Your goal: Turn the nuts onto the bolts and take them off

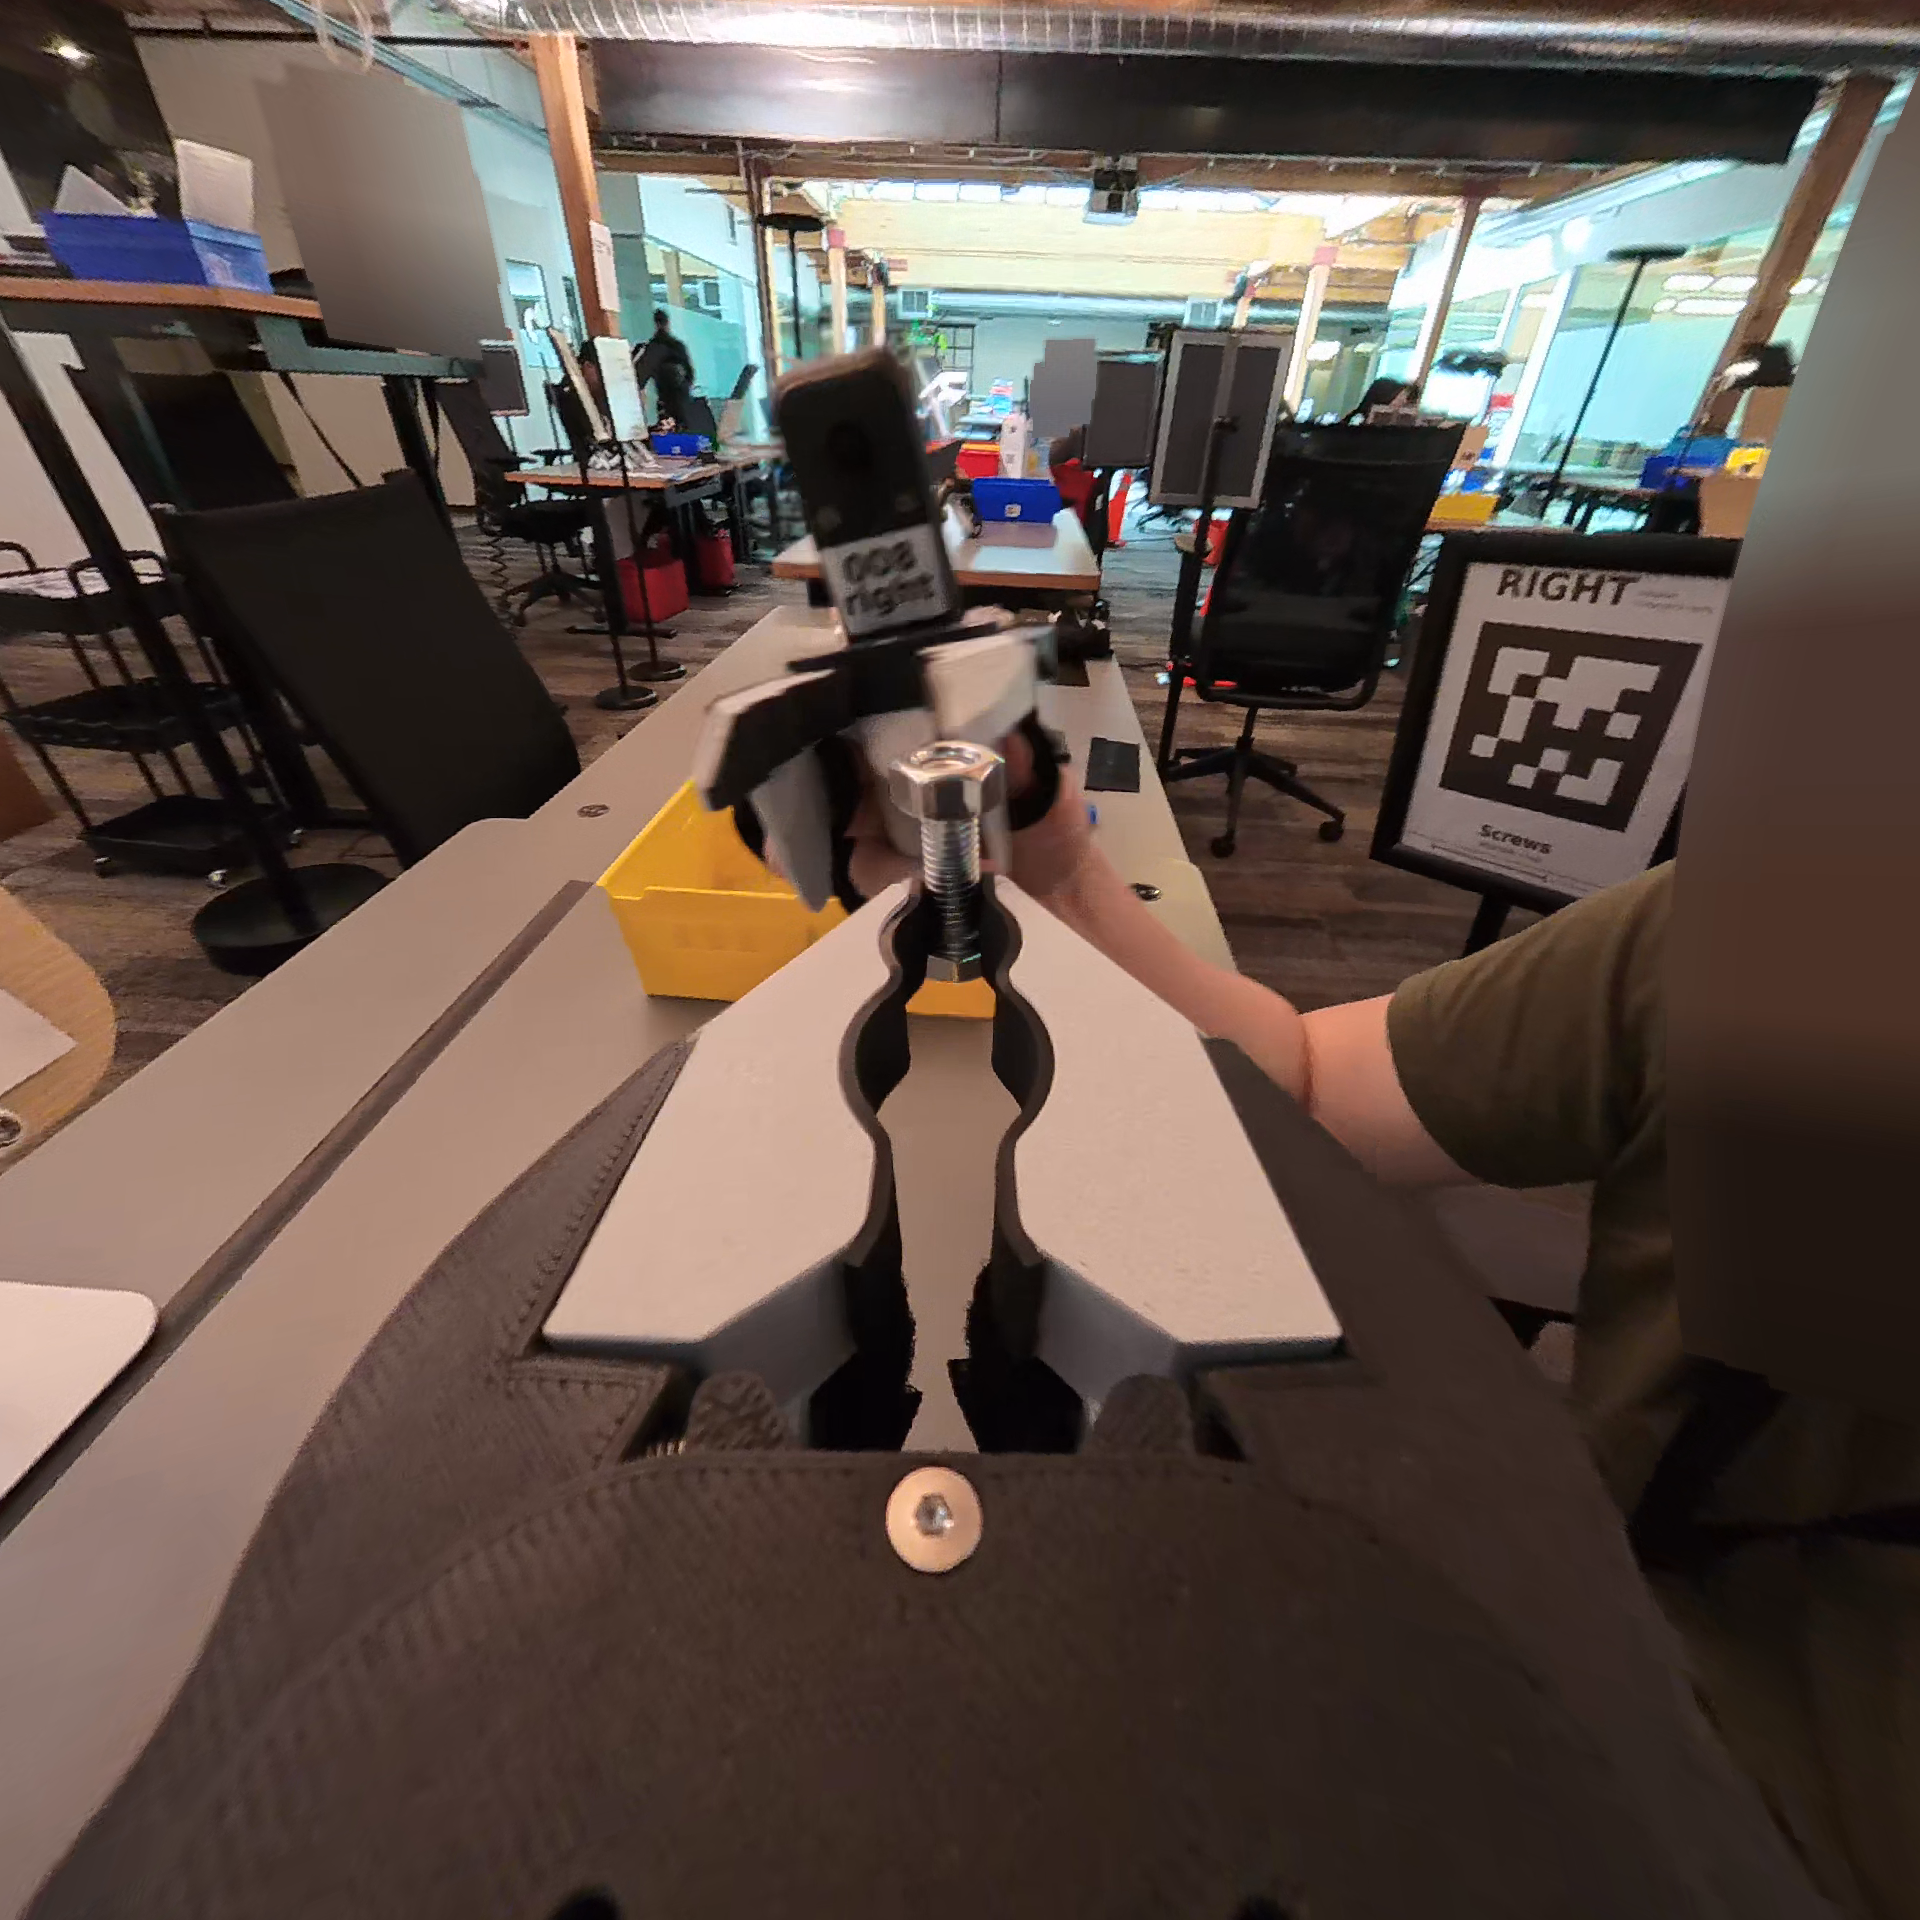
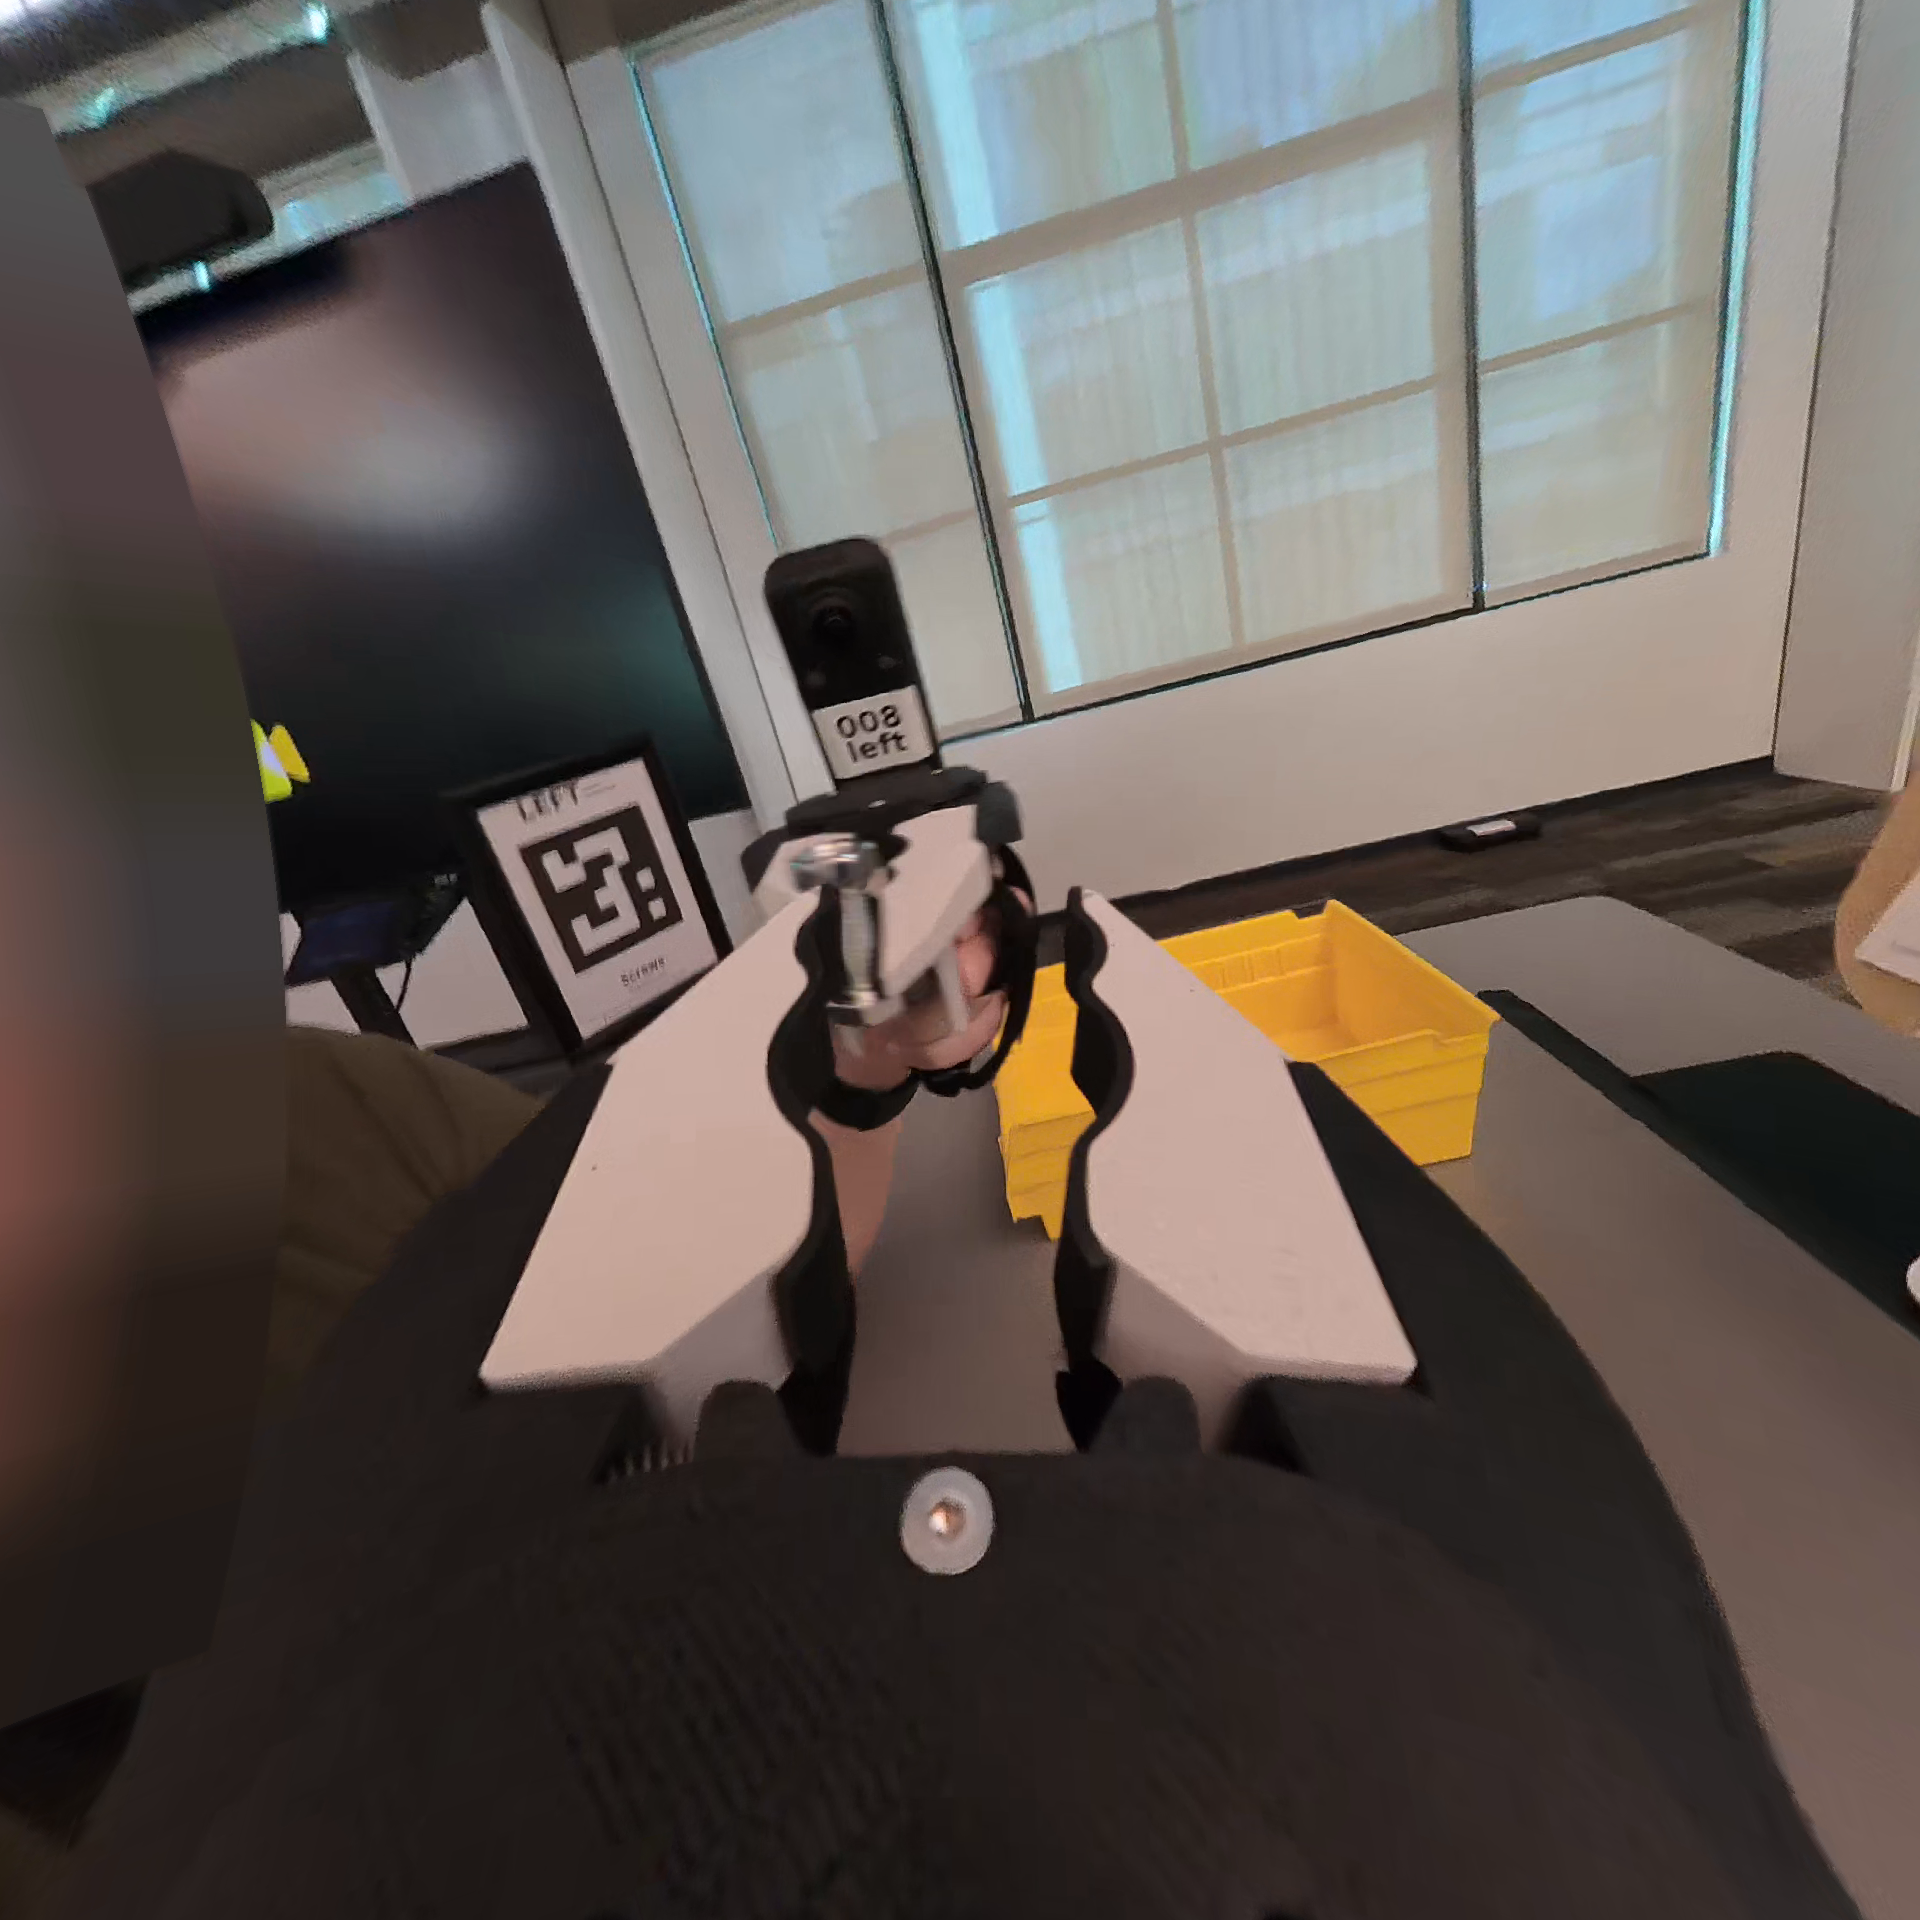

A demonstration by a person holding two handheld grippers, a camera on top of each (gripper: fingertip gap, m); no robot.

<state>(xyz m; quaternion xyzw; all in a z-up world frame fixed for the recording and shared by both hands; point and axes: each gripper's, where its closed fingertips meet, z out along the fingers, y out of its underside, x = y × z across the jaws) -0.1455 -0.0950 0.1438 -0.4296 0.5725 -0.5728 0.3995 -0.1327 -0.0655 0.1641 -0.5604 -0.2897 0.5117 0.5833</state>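
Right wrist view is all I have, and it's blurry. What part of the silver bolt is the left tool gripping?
Observer: In the left wrist view, the left tool is shut on the threaded shank of the silver steel bolt, just above its hex head.
Operator: What's at its far end?
Observer: A silver hex nut is threaded on there, with bare thread showing below it.
Operator: Is there anything off to my side that I can't see?
Observer: A black-framed board with a black-and-white square marker stands beside the table.
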